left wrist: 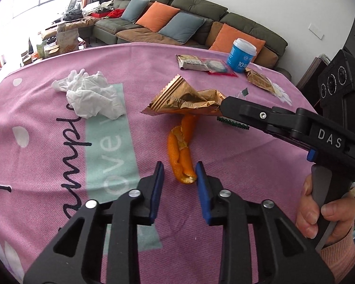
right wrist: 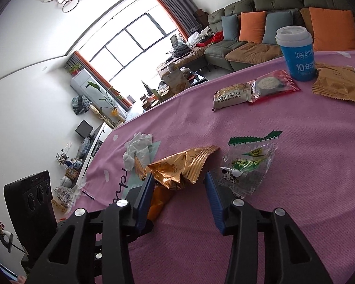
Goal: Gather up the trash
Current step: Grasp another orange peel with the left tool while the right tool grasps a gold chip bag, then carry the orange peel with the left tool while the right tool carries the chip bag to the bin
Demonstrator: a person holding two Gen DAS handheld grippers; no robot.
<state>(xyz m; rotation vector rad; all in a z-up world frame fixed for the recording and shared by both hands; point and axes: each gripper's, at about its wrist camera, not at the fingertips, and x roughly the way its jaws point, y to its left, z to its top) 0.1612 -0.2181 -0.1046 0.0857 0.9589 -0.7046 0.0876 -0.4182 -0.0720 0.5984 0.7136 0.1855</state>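
The orange peel point(left wrist: 182, 152) lay on the pink cloth of the counter point(left wrist: 248, 165), its long axis running away from the left gripper point(left wrist: 179, 174), whose fingers point(left wrist: 159, 179) stood narrowly apart astride its near end, not yet pressing it. The right gripper point(right wrist: 178, 187) was nearer the crumpled gold wrapper point(right wrist: 177, 165), its fingers moderately apart around that wrapper's near edge; no grip was evident. The peel was a curled, folded strip, bright orange with pale pith.

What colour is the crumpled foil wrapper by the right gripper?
Shiny gold-copper crumpled foil wrapper; clearest in the left wrist view.
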